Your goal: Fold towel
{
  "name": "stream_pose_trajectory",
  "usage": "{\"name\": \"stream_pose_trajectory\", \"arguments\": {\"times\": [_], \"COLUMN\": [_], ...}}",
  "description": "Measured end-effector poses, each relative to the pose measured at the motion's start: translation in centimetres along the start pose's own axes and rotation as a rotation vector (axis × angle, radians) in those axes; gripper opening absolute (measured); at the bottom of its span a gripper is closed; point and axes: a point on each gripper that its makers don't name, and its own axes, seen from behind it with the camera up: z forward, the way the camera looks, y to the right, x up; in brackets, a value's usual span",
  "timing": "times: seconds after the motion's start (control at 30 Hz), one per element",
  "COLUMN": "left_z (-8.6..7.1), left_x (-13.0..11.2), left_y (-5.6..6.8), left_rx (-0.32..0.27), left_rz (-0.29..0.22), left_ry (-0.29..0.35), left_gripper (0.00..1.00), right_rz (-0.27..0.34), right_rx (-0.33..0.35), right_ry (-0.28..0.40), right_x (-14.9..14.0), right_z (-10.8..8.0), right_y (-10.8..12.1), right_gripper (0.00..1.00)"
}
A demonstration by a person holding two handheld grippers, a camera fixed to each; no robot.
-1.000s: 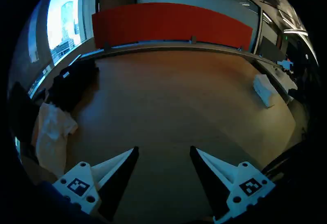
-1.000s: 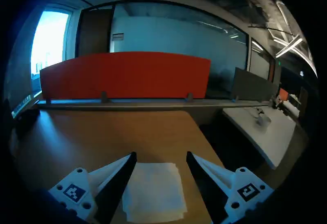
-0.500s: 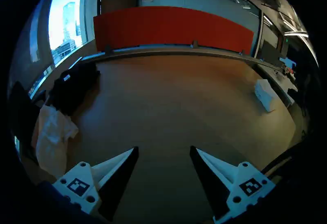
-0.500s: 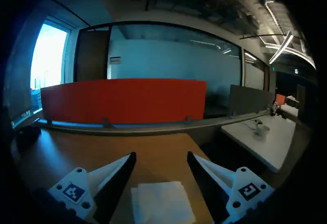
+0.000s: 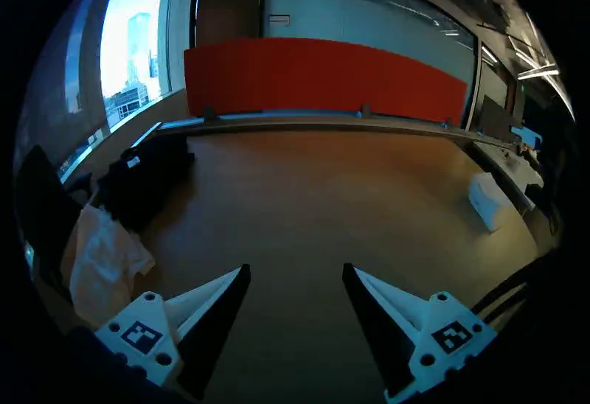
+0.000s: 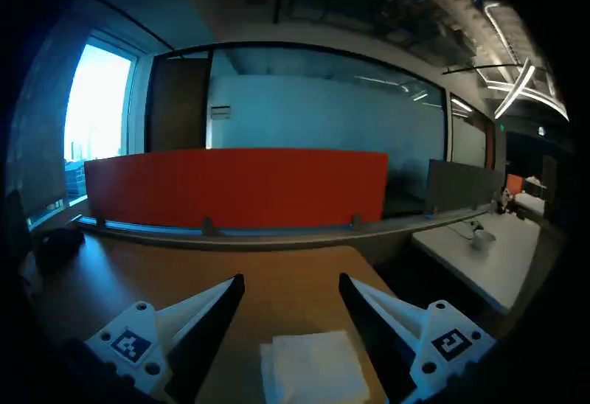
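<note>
Since a second ago my right gripper (image 6: 291, 277) has tipped upward, so the folded towel (image 6: 317, 366) has dropped low in its view, and my left gripper (image 5: 295, 267) has also lifted its look, bringing more of the window (image 5: 133, 57) into sight. Both grippers stand with their fingers wide apart and nothing between the tips. In the right gripper view the towel's near edge is cut off at the bottom, so I cannot tell how far it runs toward me; it lies flat on the wooden table (image 6: 295, 293), below the gap and closer to the right-hand finger, touching neither. In the left gripper view a crumpled pale cloth (image 5: 103, 260) lies at the table's left edge, its lower end hidden behind my finger. Just beyond it sits a black bag (image 5: 144, 179), too dark to see whether it is open or what it holds. Far right on that table is a white folded bundle (image 5: 488, 199); whether it is the same towel I cannot tell. A red divider (image 5: 324, 79) closes the far side. On the neighbouring white desk stands a mug (image 6: 484, 238), contents unseen.
</note>
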Motion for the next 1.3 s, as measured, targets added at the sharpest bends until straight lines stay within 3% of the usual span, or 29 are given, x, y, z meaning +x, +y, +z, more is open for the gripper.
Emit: {"name": "stream_pose_trajectory", "arguments": {"times": [0.8,1.0,1.3], "left_z": [2.0,2.0,1.9], "left_x": [12.7,15.4,17.8], "left_y": [-6.0,-7.0,-7.3], "left_rx": [0.083,0.095,0.104], "left_rz": [0.006,0.020,0.013], "left_ry": [0.281,0.338,0.392], "left_gripper": [0.93,0.93,0.93], "right_rz": [-0.012,0.005,0.037], "right_rx": [0.133,0.152,0.192], "right_ry": [0.071,0.091,0.099], "right_x": [4.0,5.2,5.5], "right_z": [-1.6,-1.9,-2.0], "right_y": [-10.6,-13.1,-16.9], "right_gripper": [0.99,0.99,0.99]}}
